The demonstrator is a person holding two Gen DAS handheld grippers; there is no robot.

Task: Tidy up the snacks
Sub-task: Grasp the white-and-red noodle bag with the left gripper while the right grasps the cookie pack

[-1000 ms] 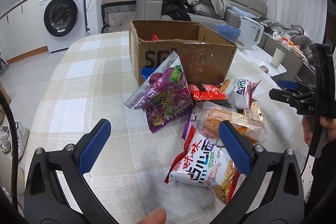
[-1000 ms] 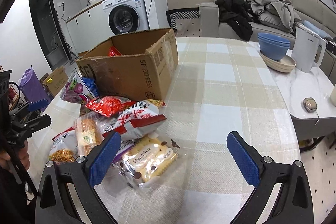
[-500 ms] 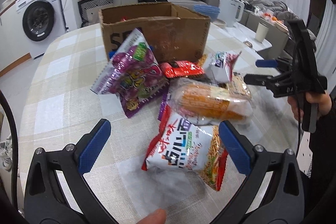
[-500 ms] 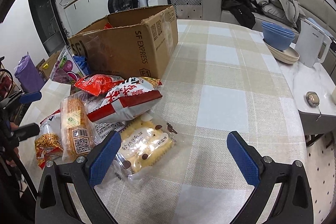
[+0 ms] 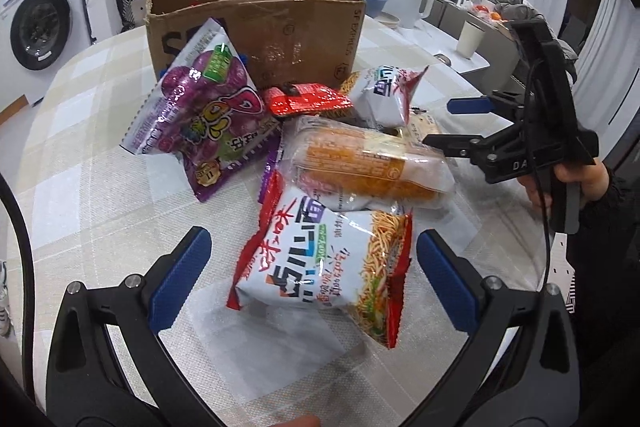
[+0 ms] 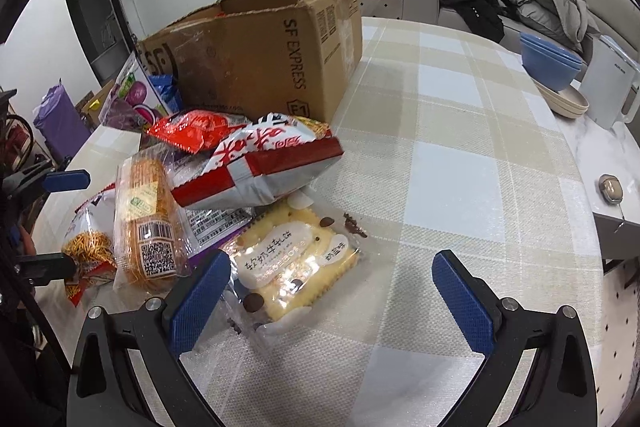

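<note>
With both the left gripper and the right gripper spread and empty, we should close squarely on the noodle packet at lower centre, then lift it toward the cardboard box.

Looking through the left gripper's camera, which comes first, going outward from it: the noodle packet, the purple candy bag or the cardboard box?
1. Noodle packet, lying between the open left gripper's fingers.
2. Purple candy bag, farther back, to the left.
3. Cardboard box, farthest, standing behind the whole pile.
</note>
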